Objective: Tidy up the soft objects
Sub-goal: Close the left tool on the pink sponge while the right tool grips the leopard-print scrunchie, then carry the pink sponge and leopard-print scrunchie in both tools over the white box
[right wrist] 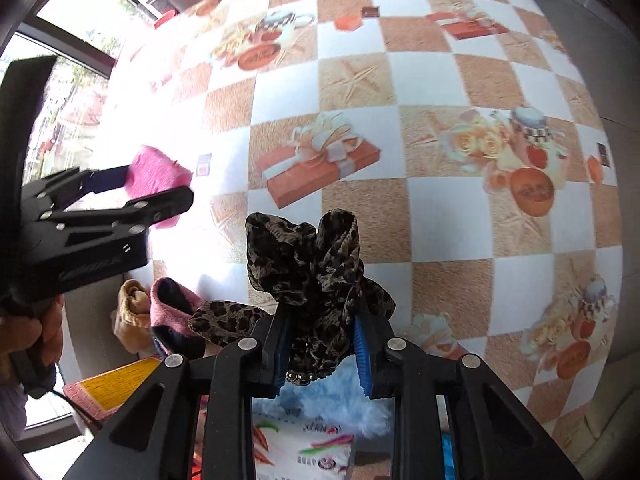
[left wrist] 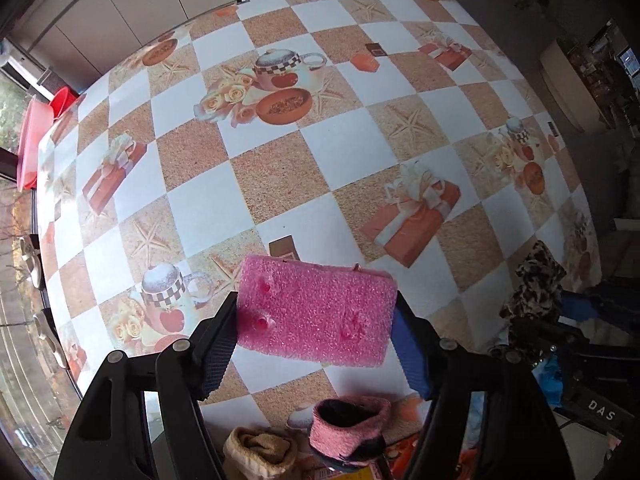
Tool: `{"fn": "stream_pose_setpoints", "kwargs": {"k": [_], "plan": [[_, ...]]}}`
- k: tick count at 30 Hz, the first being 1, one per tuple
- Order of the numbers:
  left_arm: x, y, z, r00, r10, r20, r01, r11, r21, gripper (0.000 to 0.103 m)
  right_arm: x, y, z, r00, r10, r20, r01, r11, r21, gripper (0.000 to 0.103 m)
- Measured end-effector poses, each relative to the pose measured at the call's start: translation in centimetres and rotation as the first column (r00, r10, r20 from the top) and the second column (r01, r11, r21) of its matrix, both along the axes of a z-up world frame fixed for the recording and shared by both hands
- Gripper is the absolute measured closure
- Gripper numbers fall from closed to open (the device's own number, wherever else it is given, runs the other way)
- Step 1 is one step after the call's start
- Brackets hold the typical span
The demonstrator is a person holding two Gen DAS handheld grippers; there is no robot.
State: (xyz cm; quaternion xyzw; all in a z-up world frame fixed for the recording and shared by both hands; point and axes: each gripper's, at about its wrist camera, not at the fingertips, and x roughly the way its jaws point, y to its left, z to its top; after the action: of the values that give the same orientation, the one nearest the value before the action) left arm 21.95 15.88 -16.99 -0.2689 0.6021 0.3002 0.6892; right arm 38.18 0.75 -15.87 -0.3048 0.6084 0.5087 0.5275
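Your left gripper (left wrist: pixel 314 334) clamps a pink, porous foam block (left wrist: pixel 316 312), rectangular and dimpled, above the glossy checkered tabletop (left wrist: pixel 280 168) near its front edge. Your right gripper (right wrist: pixel 322 354) pinches a crumpled leopard-print scarf (right wrist: pixel 308 264), thin and ruffled. At that edge lie a tan knit roll (left wrist: pixel 260 448) and a fuzzy pink sock (left wrist: pixel 348 424).

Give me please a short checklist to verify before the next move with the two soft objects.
1. Left hand-held gripper grips pink sponge on both sides: ok.
2. Right hand-held gripper closed on leopard-print cloth: ok.
3. Sponge lifted free of tablecloth: cannot tell.
4. Open tablecloth ahead for placing: ok.
5. Cloth hanging clear of the pink knitted item: cannot tell.
6. Destination container visible: not ok.
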Motion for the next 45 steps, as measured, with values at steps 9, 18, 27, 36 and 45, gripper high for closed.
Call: {"fn": "stream_pose_setpoints", "kwargs": {"k": [9,18,27,36,45], "plan": [[-0.3,-4.5,5.6,0.995,-0.035,0.097,0.033,0.999,0.024,0.029,1.1,-2.5,2.6,0.994,-0.111,0.009,0.111,0.994,0.022,0.075],[-0.5,-10.2,8.8,0.983,-0.076,0.166,0.075,0.997,0.014,0.029,1.2,-8.0,3.4,0.978,-0.205,0.042,0.205,0.979,0.000,0.074],[-2.3,-16.4,11.8,0.963,-0.140,0.230,0.138,0.990,0.025,0.029,-0.9,-13.3,3.9,0.961,-0.271,0.056,0.273,0.962,-0.027,0.074],[-4.6,-22.3,13.8,0.937,-0.222,0.268,0.223,0.974,0.025,0.029,-5.1,-16.9,4.6,0.965,-0.258,0.053,0.261,0.964,-0.043,0.074],[-9.6,-26.3,13.7,0.944,-0.214,0.250,0.215,0.976,0.021,0.029,-9.8,-19.0,4.9,0.978,-0.208,0.034,0.210,0.976,-0.052,0.074]]}}
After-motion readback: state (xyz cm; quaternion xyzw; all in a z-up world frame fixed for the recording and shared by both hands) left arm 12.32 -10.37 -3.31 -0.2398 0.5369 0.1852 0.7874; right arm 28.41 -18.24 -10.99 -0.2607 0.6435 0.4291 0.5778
